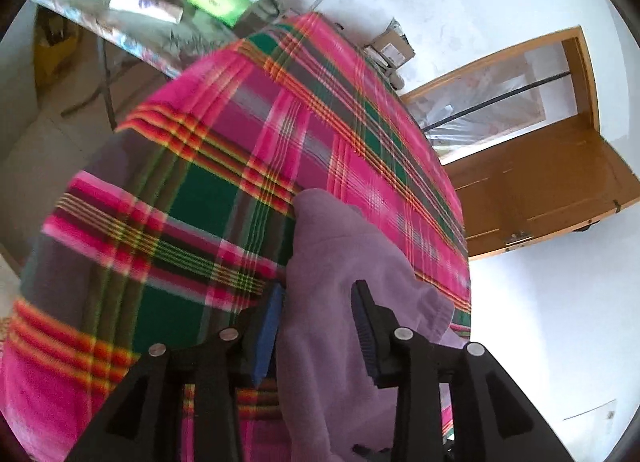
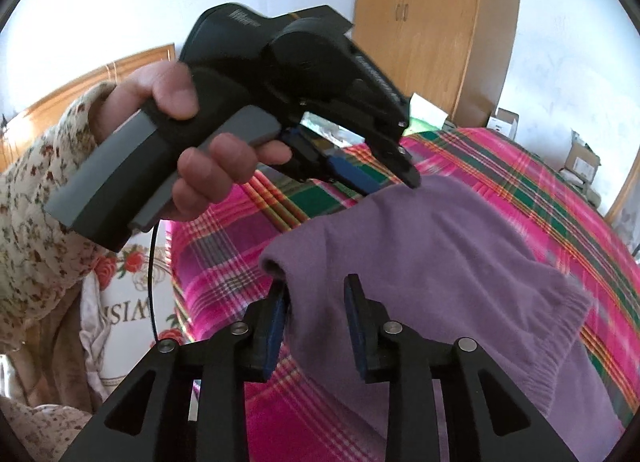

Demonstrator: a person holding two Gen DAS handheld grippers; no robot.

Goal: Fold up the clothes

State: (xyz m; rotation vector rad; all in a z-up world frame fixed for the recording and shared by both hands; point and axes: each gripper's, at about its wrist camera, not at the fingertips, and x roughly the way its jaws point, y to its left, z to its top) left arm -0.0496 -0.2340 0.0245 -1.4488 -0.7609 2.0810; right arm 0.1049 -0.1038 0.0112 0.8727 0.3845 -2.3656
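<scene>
A purple knit sweater [image 1: 332, 262] lies folded on a bed covered by a pink and green plaid blanket [image 1: 200, 182]. My left gripper [image 1: 316, 326] stands open over the sweater's edge, with purple fabric lying between its blue pads and no squeeze showing. In the right wrist view the sweater [image 2: 440, 246] spreads to the right, ribbed hem at the lower right. My right gripper [image 2: 314, 318] is open too, astride a folded corner of the knit. A hand [image 2: 208, 178] holds the left gripper [image 2: 390, 182], whose tips rest at the sweater's far edge.
A folding table [image 1: 132, 34] with green packets stands beyond the bed. Cardboard boxes [image 1: 392, 46] and a wooden door [image 1: 540, 182] line the white wall. A wardrobe [image 2: 432, 22] stands behind the bed. A floral pillow [image 2: 120, 282] and a floral sleeve [image 2: 36, 182] are at left.
</scene>
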